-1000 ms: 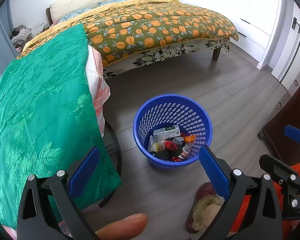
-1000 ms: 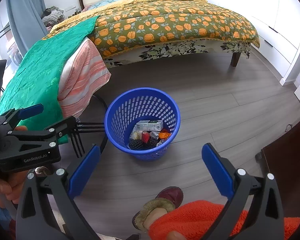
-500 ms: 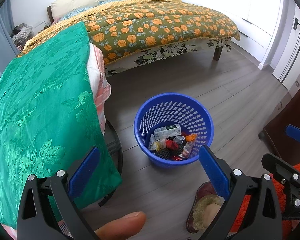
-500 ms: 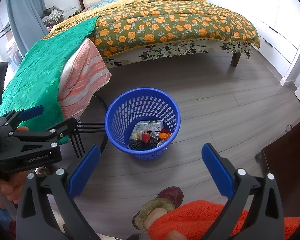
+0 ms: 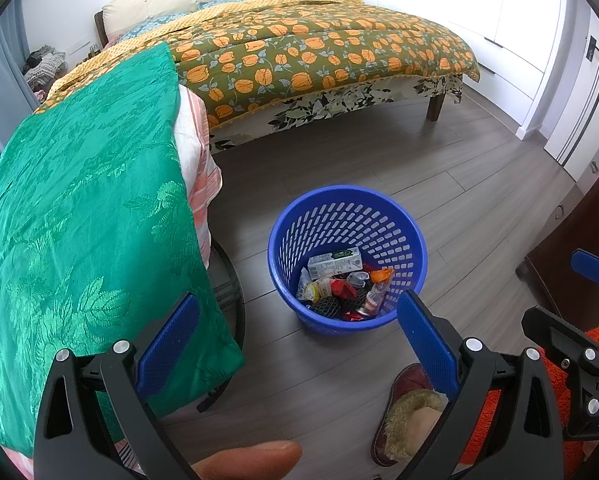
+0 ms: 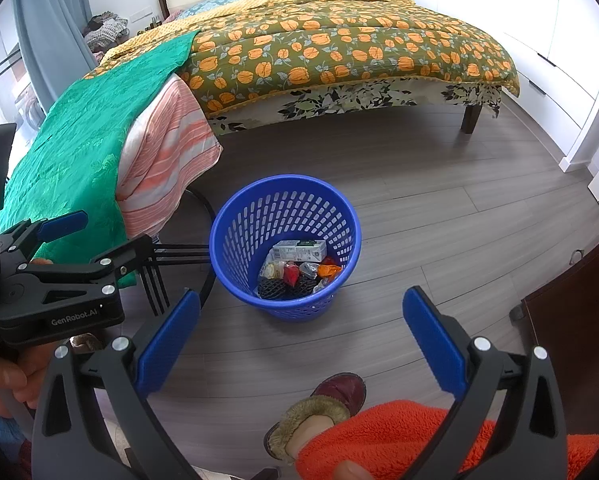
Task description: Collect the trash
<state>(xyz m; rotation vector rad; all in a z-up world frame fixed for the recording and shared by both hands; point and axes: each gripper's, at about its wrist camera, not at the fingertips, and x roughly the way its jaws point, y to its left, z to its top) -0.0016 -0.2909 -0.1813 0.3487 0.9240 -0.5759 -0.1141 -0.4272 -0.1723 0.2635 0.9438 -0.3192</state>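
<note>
A blue plastic basket [image 5: 413, 246] stands on the grey wood floor; it also shows in the right wrist view [image 6: 227, 220]. It holds several pieces of trash: a white carton [image 5: 333, 264], wrappers, a black net piece [image 6: 273, 289]. My left gripper [image 5: 297, 340] is open and empty, held above the floor just short of the basket. My right gripper [image 6: 301, 334] is open and empty, also short of the basket. The left gripper appears at the left edge of the right wrist view [image 6: 59, 248].
A bed [image 5: 319, 52] with an orange-flowered cover stands behind the basket. A green cloth [image 5: 83, 208] drapes a black rack [image 6: 167, 268] to the left. Dark wooden furniture [image 6: 571, 312] stands at right. A slippered foot [image 6: 331, 400] is below the grippers.
The left wrist view has shifted slightly, so the basket sits a little lower and to the right. The right gripper has barely moved. Both grippers stay open.
</note>
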